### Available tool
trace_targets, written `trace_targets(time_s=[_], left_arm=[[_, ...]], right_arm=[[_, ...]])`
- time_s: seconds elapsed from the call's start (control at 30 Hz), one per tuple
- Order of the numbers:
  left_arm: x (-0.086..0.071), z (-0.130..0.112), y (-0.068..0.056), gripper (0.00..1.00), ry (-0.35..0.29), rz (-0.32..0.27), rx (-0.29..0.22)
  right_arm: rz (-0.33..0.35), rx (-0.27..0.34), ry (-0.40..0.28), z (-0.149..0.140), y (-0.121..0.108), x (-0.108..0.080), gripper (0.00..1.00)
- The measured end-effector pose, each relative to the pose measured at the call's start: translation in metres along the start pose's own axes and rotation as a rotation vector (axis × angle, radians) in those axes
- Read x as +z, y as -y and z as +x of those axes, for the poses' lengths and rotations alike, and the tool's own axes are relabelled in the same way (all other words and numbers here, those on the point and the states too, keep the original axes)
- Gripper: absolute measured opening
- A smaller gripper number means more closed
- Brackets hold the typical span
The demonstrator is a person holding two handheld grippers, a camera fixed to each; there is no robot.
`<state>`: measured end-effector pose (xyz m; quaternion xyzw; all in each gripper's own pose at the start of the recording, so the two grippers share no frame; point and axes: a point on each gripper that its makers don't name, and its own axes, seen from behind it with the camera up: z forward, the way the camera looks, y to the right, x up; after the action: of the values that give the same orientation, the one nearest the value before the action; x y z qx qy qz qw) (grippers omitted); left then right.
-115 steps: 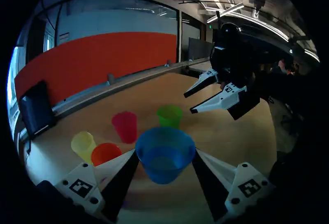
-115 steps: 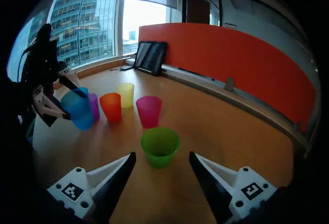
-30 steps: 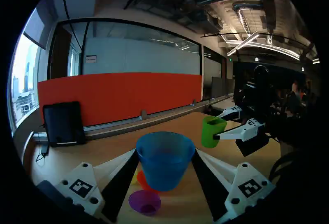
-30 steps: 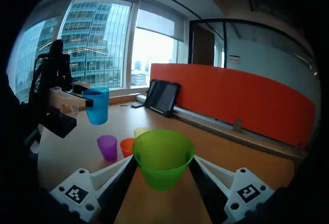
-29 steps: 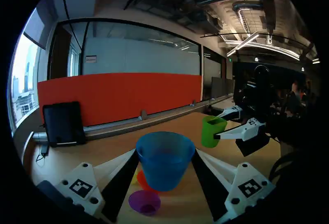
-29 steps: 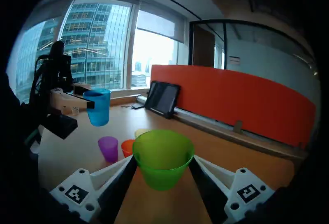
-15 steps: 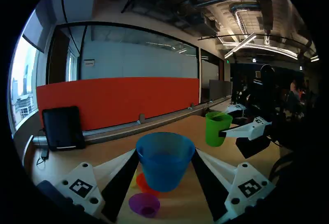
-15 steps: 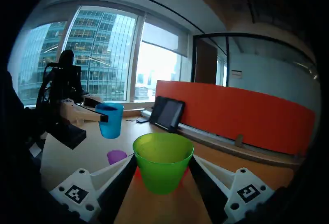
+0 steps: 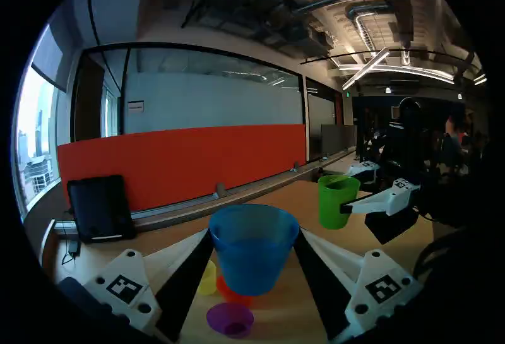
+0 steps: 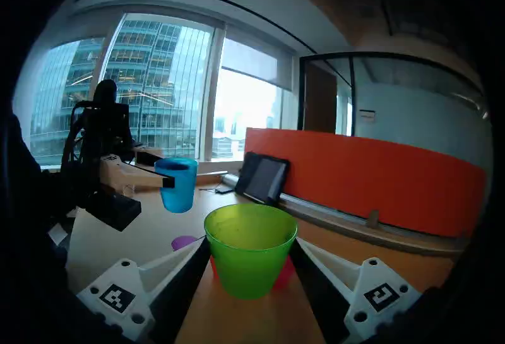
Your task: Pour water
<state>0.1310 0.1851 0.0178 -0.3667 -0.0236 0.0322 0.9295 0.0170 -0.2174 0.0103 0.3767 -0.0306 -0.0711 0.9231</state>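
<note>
- My left hand-held gripper (image 9: 252, 235) was raised above the worktop (image 9: 287, 197) and pointed forward. Both of its fingers were pressed against the sides of a blue cup (image 9: 254, 252), which stood upright between them.
- The cup's wall was translucent, but I could not tell how much water it carried.
- My right hand-held gripper (image 10: 250, 243) was raised in the same way. Its two fingers were clamped on a green cup (image 10: 250, 262), rim up.
- In the left gripper view the green cup hung off to the right, at about the height of the blue cup and well apart from it. The hand behind it was too dark to make out.
- In the right gripper view the blue cup hung to the left, about upright, in front of tall windows (image 10: 145, 91).
- On the worktop beneath the blue cup stood a purple cup (image 9: 230, 320), an orange cup (image 9: 232, 292) and a yellow cup (image 9: 208, 279). They were close together, and the orange and yellow ones were partly hidden by the blue cup and the gripper's finger.
- A pink cup (image 10: 285, 274) showed as a sliver behind the green cup, which covered most of it.
- A dark tablet (image 9: 101, 208) leaned upright by the orange partition (image 9: 189, 158) along the worktop's far edge.
</note>
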Motion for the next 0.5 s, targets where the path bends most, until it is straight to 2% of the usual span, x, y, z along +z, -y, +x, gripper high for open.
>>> trace_targets(time_s=[0.3,0.5], left_arm=[[0.001,0.016,0.004,0.87,-0.037,0.017,0.054],[0.002,0.033,0.008,0.87,-0.059,0.034,0.11]], right_arm=[[0.037,0.018,-0.015,0.004,0.013,0.007,0.9],[0.061,0.014,-0.017,0.005,0.023,0.012,0.9]])
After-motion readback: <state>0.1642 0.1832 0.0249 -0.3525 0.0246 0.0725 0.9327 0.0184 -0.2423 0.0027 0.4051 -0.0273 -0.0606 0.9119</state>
